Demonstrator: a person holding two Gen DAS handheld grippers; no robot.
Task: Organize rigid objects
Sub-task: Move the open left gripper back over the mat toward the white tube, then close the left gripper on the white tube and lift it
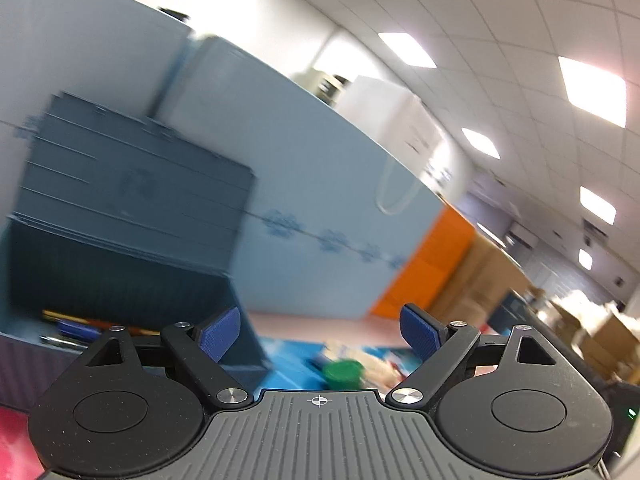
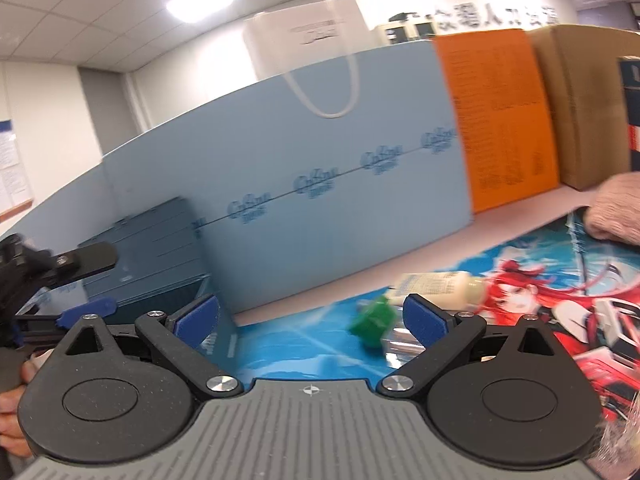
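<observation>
Both my grippers are wide open with nothing between the pads. My left gripper (image 1: 320, 334) is tilted up at the dark blue storage box (image 1: 132, 216) standing against the light blue panel (image 1: 320, 184) at the back edge of the bench. My right gripper (image 2: 311, 322) points across the anime mat (image 2: 520, 292). The green-capped clear bottle (image 2: 374, 322) lies on its side on the mat, just in front of my right fingertips, with the cream bottle (image 2: 440, 286) lying right behind it. Everything's pretty blurry.
</observation>
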